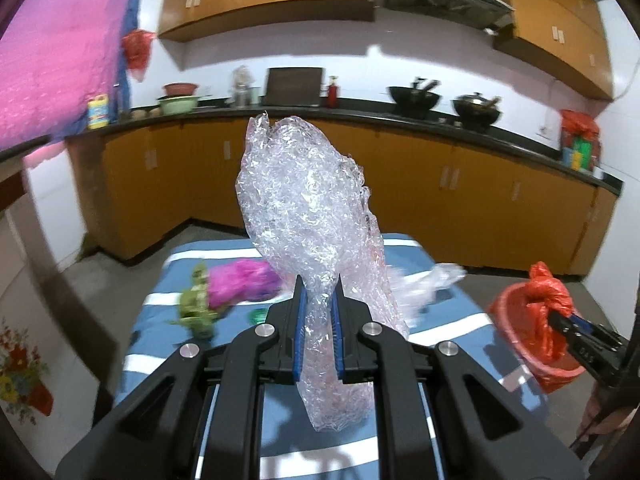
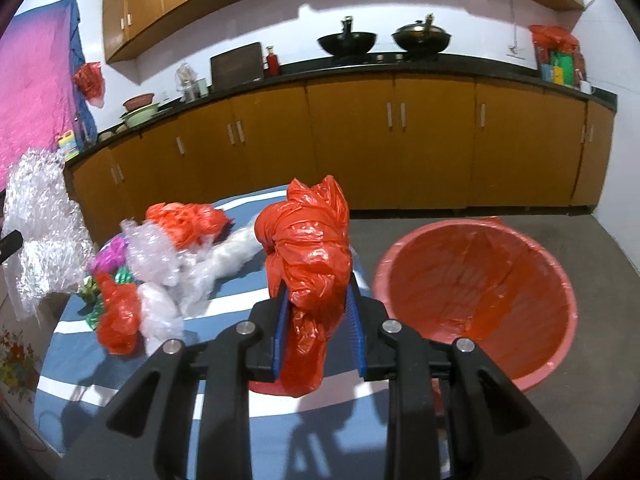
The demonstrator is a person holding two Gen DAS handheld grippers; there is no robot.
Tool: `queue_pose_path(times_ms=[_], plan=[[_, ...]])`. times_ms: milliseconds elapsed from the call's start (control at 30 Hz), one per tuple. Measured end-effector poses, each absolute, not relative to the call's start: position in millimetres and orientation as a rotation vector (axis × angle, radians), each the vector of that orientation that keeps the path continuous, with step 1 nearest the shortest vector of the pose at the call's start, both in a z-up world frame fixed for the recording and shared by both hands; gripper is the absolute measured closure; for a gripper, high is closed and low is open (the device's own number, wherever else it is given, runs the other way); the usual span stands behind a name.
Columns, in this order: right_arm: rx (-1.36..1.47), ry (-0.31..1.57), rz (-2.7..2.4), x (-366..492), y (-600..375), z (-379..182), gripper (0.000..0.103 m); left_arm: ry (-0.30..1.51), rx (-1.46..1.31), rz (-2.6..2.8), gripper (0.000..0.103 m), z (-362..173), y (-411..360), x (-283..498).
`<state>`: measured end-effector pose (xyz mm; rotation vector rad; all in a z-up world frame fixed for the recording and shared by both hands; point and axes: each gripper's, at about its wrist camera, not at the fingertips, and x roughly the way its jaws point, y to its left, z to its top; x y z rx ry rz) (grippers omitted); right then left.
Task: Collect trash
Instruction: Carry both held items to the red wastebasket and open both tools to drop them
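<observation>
My left gripper [image 1: 318, 292] is shut on a long crumpled clear plastic wrap [image 1: 304, 200], held up above the blue-and-white striped table [image 1: 188, 256]. In the right wrist view the same clear plastic wrap [image 2: 36, 216] hangs at the far left. My right gripper [image 2: 318, 300] is shut on a knotted red plastic bag [image 2: 308, 248], held over the table's edge beside the red-lined pink bin [image 2: 476, 284]. The left wrist view shows the right gripper [image 1: 562, 318] with the red plastic bag [image 1: 546, 304] over the pink bin [image 1: 520, 340]. More trash lies on the table: pink wrap [image 1: 244, 284], green wrap [image 1: 196, 304], orange-red bags [image 2: 188, 220], clear bags [image 2: 160, 264].
The table [image 2: 240, 304] stands on a grey floor [image 2: 600, 248] in a kitchen. Wooden cabinets [image 2: 400, 140] under a dark counter with woks [image 2: 347, 42] run along the back wall. A pink cloth [image 1: 52, 60] hangs at the left.
</observation>
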<state>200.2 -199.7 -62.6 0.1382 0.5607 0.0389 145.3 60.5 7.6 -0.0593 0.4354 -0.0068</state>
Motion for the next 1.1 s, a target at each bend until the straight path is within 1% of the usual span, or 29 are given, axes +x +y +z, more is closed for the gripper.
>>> queue_pose_path(times_ms=[567,800,1100], plan=[[0.161,0.537,-0.193,183.9,-322.6,-65.4,0.077,0.479,-0.052,-0.291,0.092,-10.6,-70.7,172.9],[0.181,0.539,-0.243,186.2,-358.3,-73.8,0.077,0.500,-0.012,-0.380,0.092,-24.7,-124.0,185.8],[0.205,0.550,-0.248,205.5,-381.9,-87.6,0.077,0.561,0.022,-0.441,0.092,-49.3,-172.4,208.0]])
